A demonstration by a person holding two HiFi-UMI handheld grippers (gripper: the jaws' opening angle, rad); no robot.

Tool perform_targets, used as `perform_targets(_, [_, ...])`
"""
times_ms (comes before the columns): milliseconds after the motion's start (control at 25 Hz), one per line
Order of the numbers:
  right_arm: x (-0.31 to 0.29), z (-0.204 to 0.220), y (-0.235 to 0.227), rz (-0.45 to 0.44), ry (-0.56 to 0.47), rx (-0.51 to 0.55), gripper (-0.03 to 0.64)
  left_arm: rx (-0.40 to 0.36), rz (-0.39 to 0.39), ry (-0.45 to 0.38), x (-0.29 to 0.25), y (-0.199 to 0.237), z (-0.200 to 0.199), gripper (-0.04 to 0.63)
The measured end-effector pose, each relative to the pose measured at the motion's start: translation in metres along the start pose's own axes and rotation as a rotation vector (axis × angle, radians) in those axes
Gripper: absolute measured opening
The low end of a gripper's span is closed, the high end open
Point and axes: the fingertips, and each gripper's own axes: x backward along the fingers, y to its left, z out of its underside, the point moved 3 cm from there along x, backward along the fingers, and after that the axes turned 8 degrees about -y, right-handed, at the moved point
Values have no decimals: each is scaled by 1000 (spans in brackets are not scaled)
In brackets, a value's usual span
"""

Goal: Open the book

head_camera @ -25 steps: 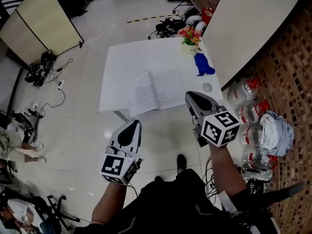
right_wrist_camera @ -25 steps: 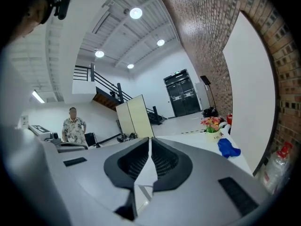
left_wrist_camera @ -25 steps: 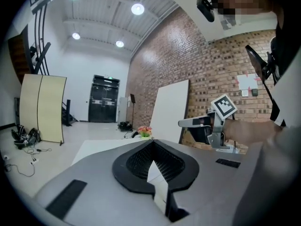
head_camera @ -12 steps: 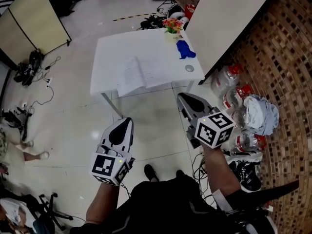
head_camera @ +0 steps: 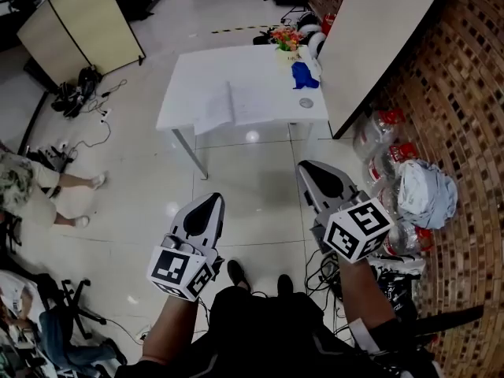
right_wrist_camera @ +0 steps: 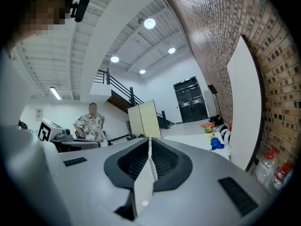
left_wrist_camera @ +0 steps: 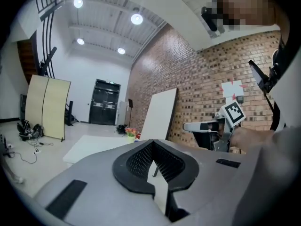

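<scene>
The book (head_camera: 234, 105) lies open, its white pages spread, on the near half of a white table (head_camera: 197, 73) far ahead of me in the head view. My left gripper (head_camera: 211, 200) and right gripper (head_camera: 306, 167) are held over the floor, well short of the table, both shut and holding nothing. The left gripper view shows its jaws (left_wrist_camera: 153, 143) closed together, with the table (left_wrist_camera: 89, 147) small in the distance. In the right gripper view the jaws (right_wrist_camera: 149, 140) also meet, and the table (right_wrist_camera: 195, 139) sits far off.
On the table's far right stand a flower pot (head_camera: 287, 39), a blue object (head_camera: 303, 74) and a small round disc (head_camera: 305, 102). A white board (head_camera: 378, 46) leans on the brick wall. Bottles and bags (head_camera: 409, 195) crowd the right. A person (head_camera: 31, 183) stands at left, by cables (head_camera: 75, 93).
I have backed away from the table, so it and the book look smaller and farther. A person's legs have come into view at the left. Both grippers stay shut.
</scene>
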Motion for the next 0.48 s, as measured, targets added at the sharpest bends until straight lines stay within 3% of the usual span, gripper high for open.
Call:
perform_targets(280, [41, -4, 47, -6, -29, 1, 3, 1, 2, -11, 55, -28, -13, -6])
perform_targets(480, [55, 8, 105, 34, -28, 30, 3, -50, 74, -28, 115, -27, -18, -6])
